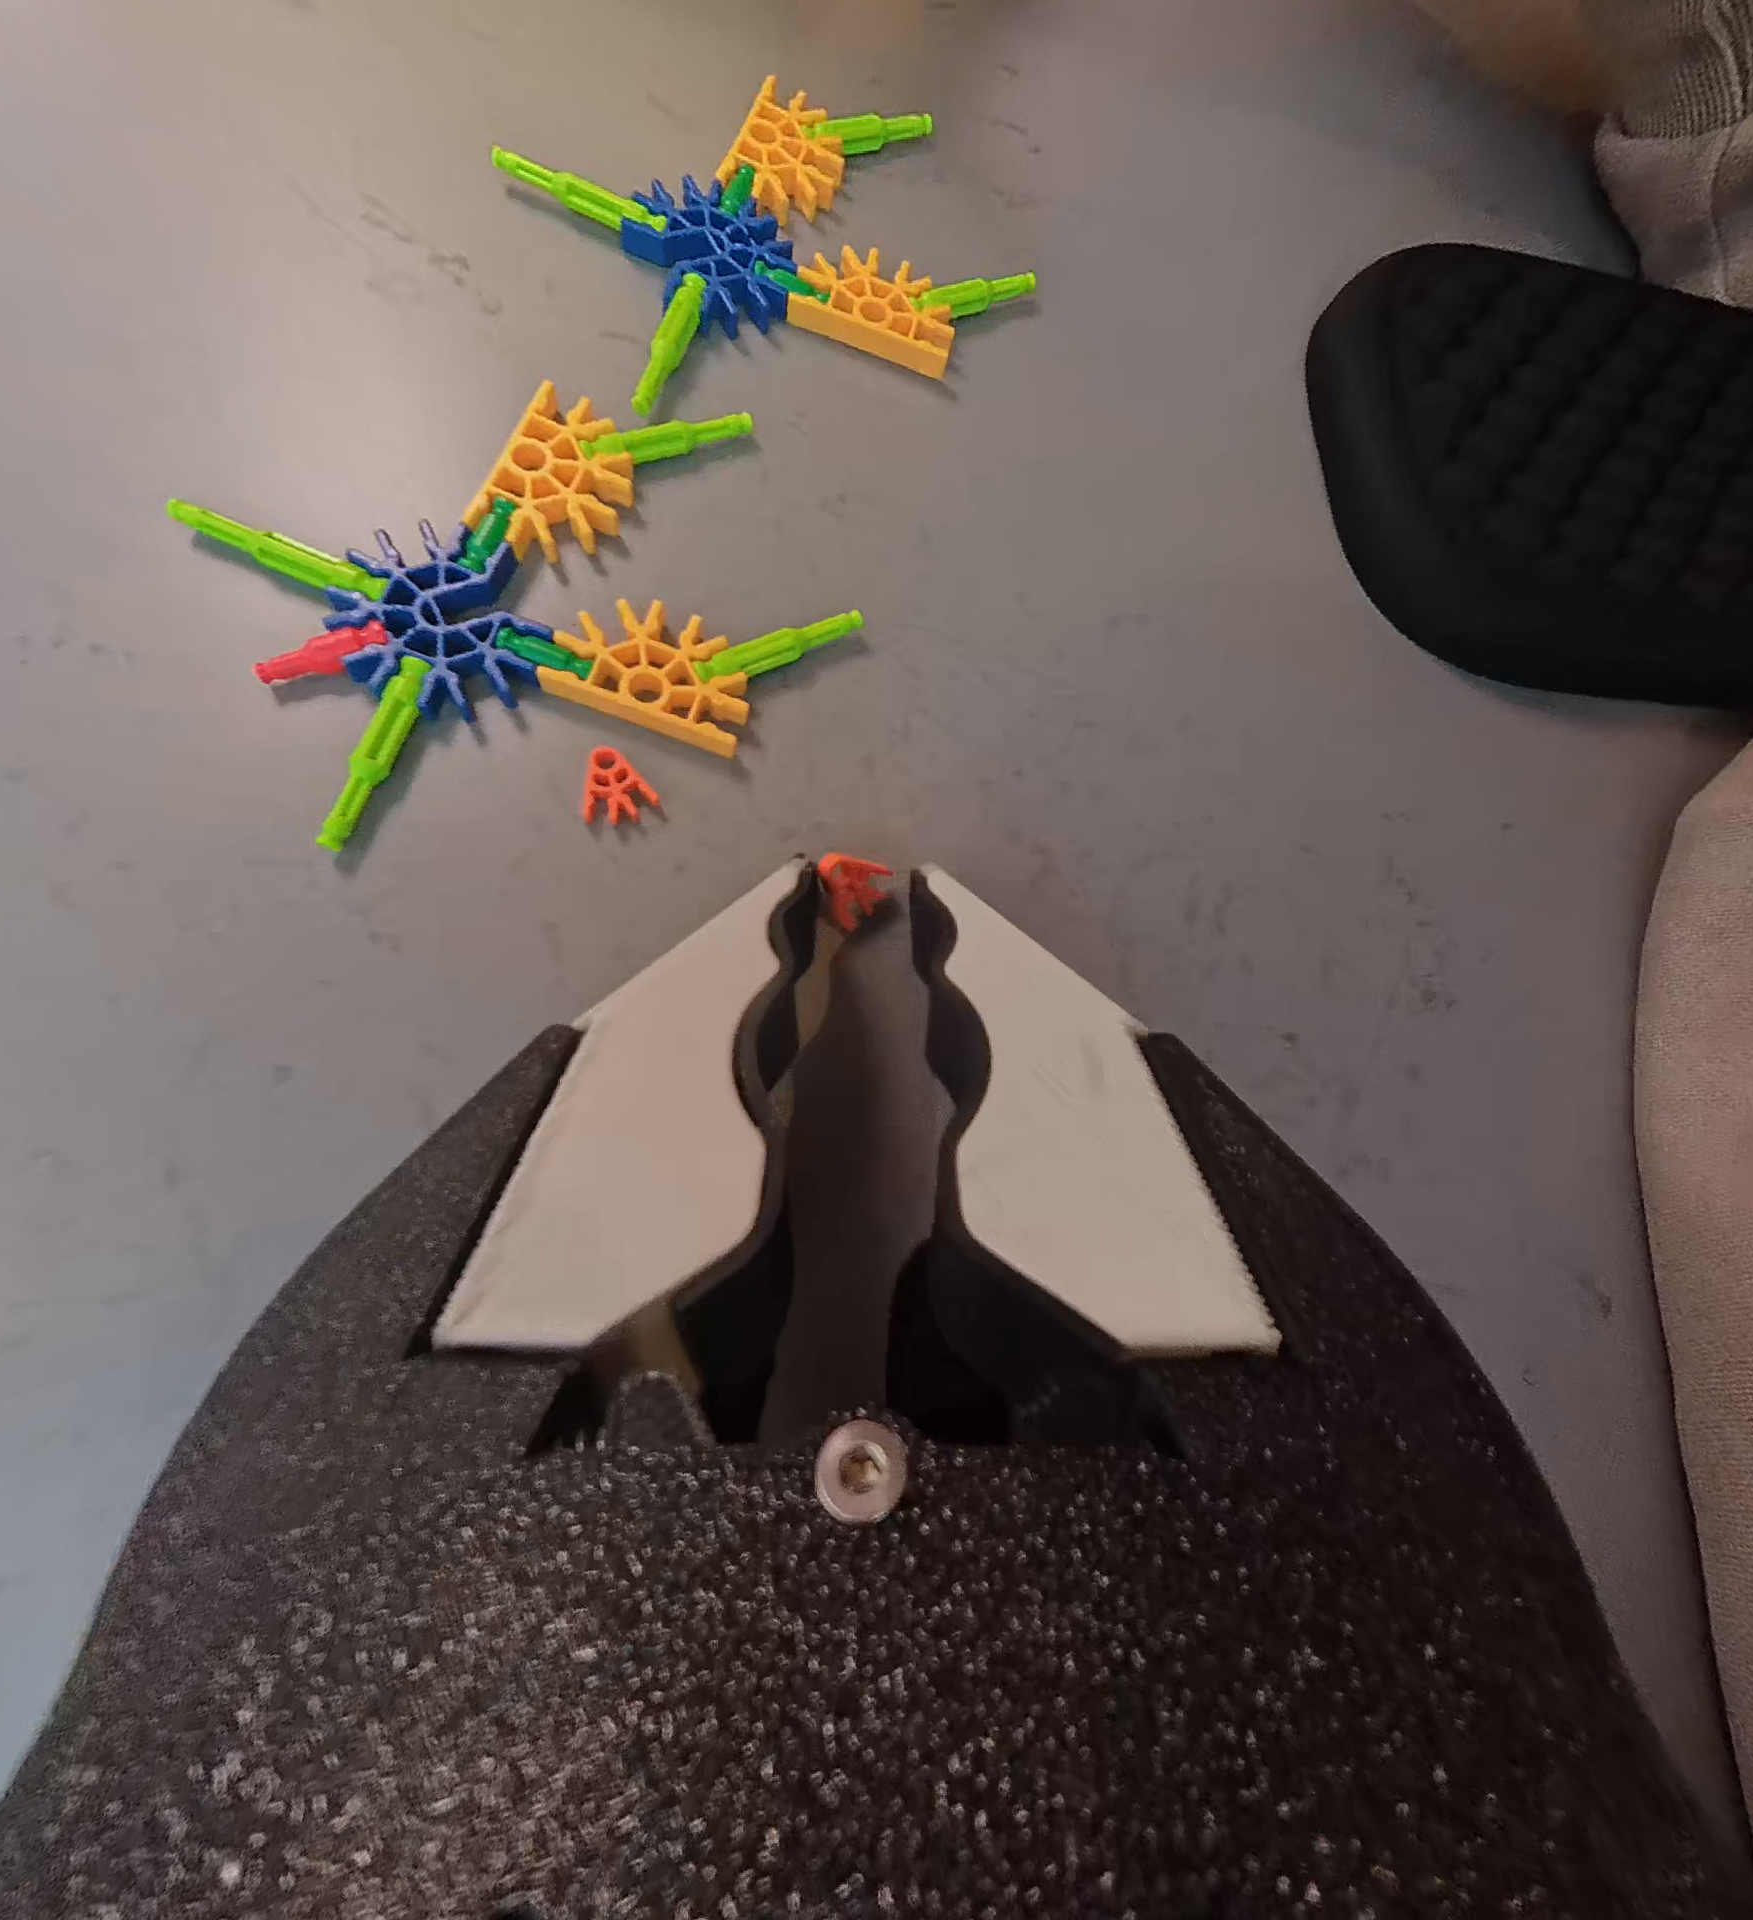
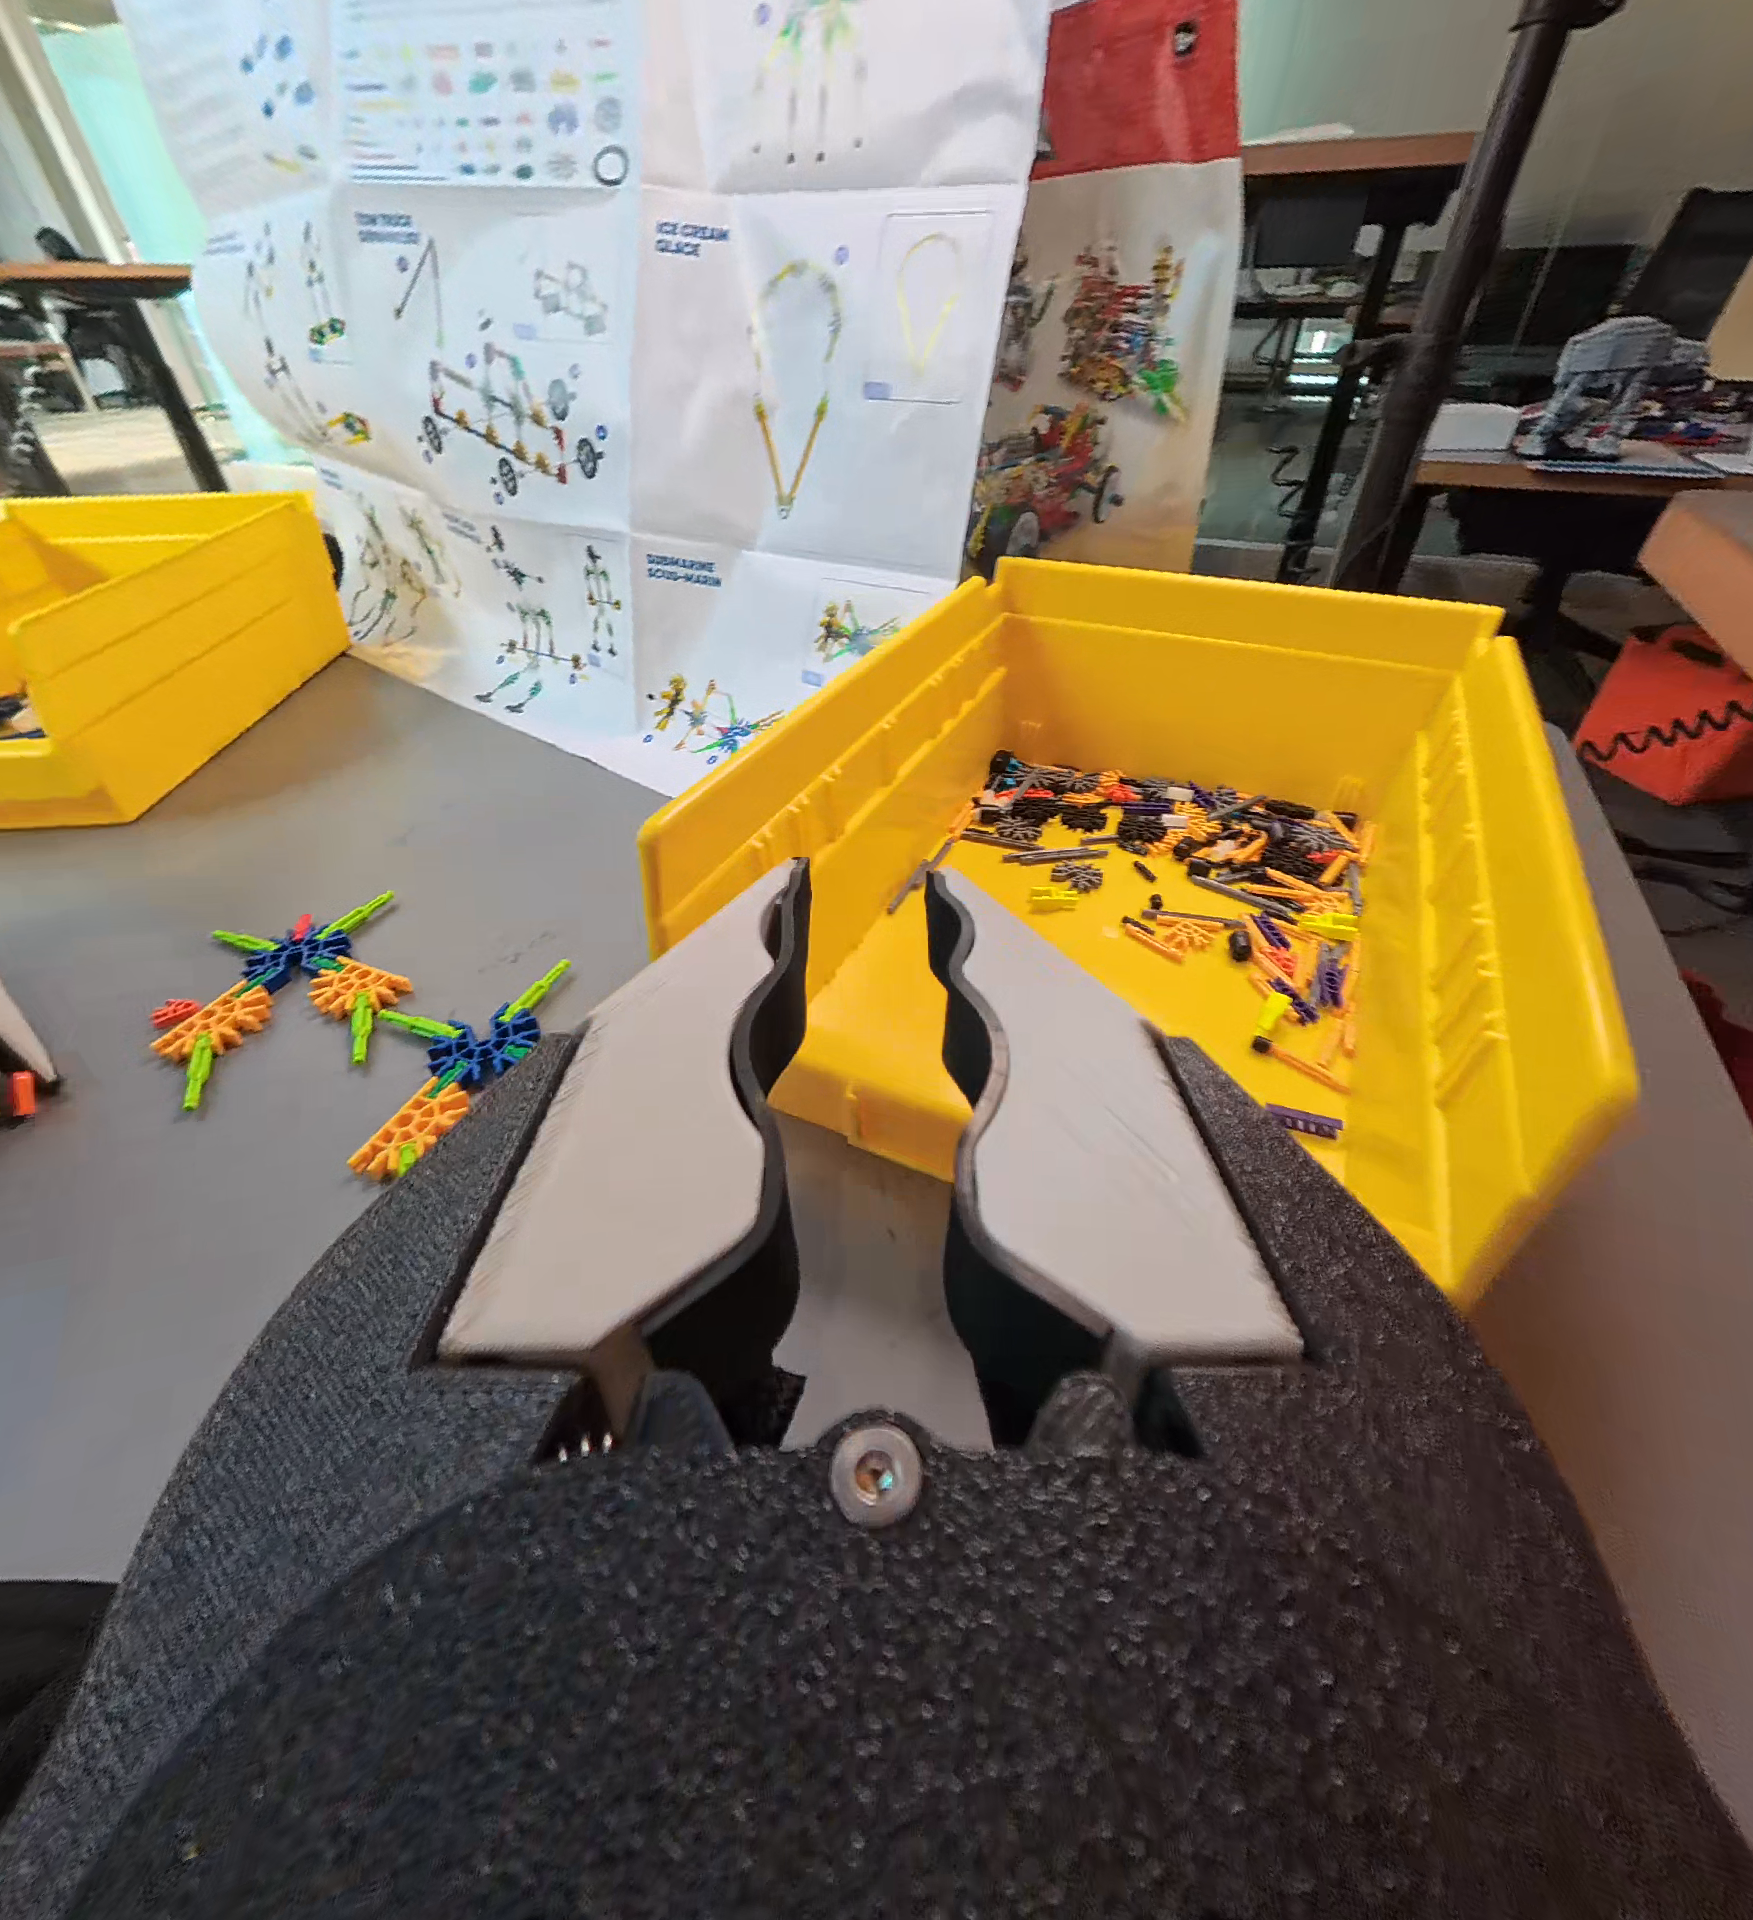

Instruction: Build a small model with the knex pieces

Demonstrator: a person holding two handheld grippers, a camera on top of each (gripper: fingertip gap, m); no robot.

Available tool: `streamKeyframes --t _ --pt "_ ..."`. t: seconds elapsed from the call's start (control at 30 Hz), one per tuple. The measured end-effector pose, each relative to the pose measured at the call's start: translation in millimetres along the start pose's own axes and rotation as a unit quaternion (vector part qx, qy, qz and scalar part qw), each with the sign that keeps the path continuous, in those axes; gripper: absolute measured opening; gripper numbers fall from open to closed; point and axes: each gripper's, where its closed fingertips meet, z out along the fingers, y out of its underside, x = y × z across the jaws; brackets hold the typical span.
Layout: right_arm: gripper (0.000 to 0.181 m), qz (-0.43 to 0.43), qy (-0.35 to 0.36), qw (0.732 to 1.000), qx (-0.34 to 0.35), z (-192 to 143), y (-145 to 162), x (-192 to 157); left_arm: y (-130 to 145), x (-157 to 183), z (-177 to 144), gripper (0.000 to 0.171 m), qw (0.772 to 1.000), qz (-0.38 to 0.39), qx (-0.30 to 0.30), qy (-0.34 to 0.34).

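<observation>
Grey worktop (image 1: 1111,675): two toy assemblies (image 1: 529,613) built, spare orange clip (image 1: 617,787) loose, left claw (image 1: 856,883) pinching another orange clip (image 1: 854,886), right claw (image 2: 867,883) spread, empty, over yellow bin (image 2: 1474,1039).

Two assemblies (image 1: 498,613) (image 1: 747,249), two yellow bins (image 2: 1474,1039) (image 2: 176,644)

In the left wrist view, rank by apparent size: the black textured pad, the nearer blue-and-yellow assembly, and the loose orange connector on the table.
1. Black textured pad, though partly cut off at the edge.
2. Nearer blue-and-yellow assembly.
3. Loose orange connector, clearly smallest.
</observation>
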Motion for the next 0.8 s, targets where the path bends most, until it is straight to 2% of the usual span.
streamKeyframes --t 0.03,0.23,0.4,0.5,0.63,0.73,0.8 --pt "0.020 0.004 0.016 1.000 0.001 -2 0 7 -2 -3 -2 0.025 1.000 -0.001 0.006 -0.010" --pt "0.020 0.010 0.080 0.997 -0.002 -9 0 38 -17 -30 -26 0.029 0.995 -0.030 0.066 -0.072" --pt "0.021 0.006 0.090 0.996 -0.018 -3 0 44 -20 -52 -61 0.033 0.984 -0.044 0.116 -0.130" --pt "0.022 -0.020 0.082 0.994 -0.069 10 3 45 -12 -63 -86 0.035 0.976 -0.053 0.137 -0.163" --pt "0.021 -0.081 0.067 0.982 -0.159 43 -1 53 7 -76 -110 0.035 0.969 -0.065 0.145 -0.191" --pt "0.011 -0.103 0.033 0.973 -0.204 92 -4 58 19 -84 -118 0.035 0.962 -0.080 0.164 -0.201" --pt "0.011 -0.101 0.017 0.965 -0.243 131 7 65 21 -89 -121 0.035 0.957 -0.088 0.182 -0.207"
